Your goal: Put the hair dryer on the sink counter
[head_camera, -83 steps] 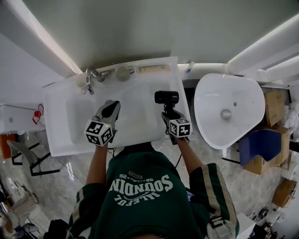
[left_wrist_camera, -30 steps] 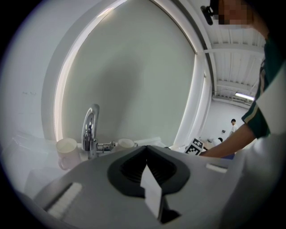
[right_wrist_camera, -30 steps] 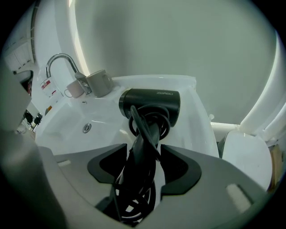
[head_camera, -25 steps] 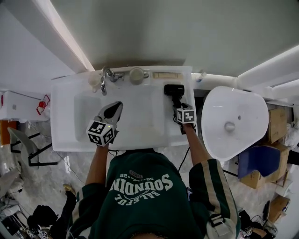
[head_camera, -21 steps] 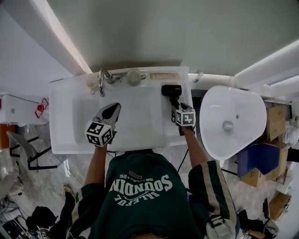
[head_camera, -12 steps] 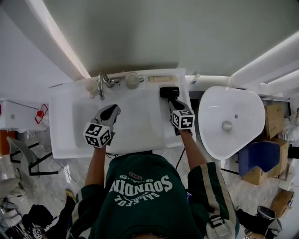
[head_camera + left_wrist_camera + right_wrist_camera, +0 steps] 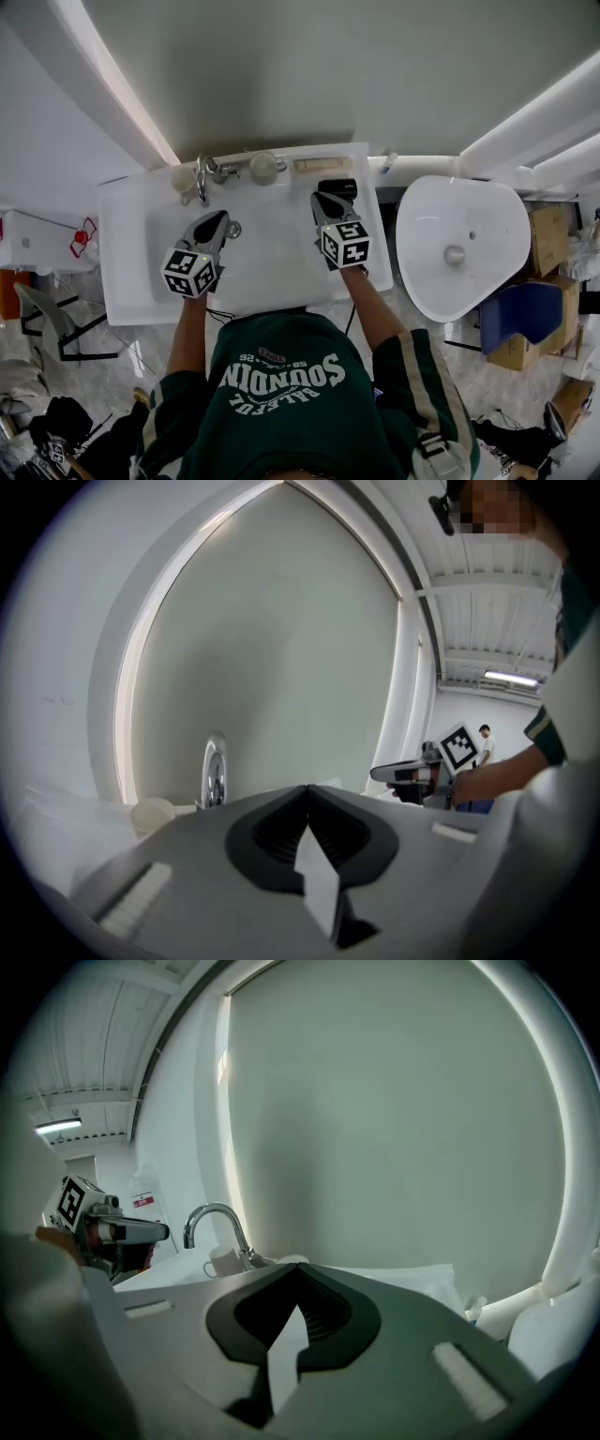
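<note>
The black hair dryer lies on the white sink counter at its back right corner, next to a soap bar. My right gripper is just in front and left of the dryer, partly covering it, and is shut with nothing between its jaws. In the right gripper view the gripper points at the wall and faucet; the dryer does not show there. My left gripper hovers over the basin near the drain, shut and empty. From the left gripper I see the right gripper.
A chrome faucet, a cup and a round knob line the counter's back edge. A second white oval basin stands to the right, with cardboard boxes beyond it. A person stands far off.
The right gripper set the hair dryer down at the counter's back right, came off its handle and drew left and slightly back. The left gripper stayed over the basin.
</note>
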Demonstrator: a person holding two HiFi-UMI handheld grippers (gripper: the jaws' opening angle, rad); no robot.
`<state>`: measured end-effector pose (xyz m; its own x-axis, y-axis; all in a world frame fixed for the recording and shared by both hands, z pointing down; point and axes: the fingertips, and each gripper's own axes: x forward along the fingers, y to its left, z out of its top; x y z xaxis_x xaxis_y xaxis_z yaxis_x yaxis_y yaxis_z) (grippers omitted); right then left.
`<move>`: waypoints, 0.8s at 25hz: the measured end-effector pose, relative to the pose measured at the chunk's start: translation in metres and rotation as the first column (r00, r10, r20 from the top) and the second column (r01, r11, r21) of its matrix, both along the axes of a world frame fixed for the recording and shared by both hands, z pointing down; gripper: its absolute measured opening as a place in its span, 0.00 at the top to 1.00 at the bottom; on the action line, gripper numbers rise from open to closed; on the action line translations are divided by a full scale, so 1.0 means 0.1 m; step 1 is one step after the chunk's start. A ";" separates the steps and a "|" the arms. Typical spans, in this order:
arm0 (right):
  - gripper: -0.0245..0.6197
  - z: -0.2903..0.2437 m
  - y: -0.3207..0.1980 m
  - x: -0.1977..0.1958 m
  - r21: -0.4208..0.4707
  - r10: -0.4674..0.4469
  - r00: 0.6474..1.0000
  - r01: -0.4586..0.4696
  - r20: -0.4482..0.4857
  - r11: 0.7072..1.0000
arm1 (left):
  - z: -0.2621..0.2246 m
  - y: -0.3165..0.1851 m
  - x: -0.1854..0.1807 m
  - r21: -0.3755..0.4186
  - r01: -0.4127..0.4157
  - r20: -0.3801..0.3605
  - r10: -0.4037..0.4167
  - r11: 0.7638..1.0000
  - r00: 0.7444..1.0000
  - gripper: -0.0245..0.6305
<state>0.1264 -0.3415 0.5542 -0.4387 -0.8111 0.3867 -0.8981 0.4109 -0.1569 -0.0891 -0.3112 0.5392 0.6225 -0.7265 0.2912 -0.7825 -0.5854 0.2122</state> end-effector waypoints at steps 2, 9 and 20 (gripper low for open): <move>0.95 -0.09 0.01 -0.09 0.027 -0.015 1.000 0.015 0.016 1.000 | -0.03 -0.01 -0.03 0.006 0.005 0.003 -0.005 1.000 1.000 0.89; 0.95 -0.40 0.06 -0.29 0.117 -0.067 0.997 0.062 0.035 0.991 | -0.11 -0.03 -0.15 0.024 0.030 0.012 -0.030 0.999 0.999 0.89; 0.96 -0.47 0.14 -0.40 0.135 -0.098 0.995 0.093 0.030 0.986 | -0.14 -0.01 -0.18 0.033 0.039 0.007 -0.039 0.999 0.999 0.89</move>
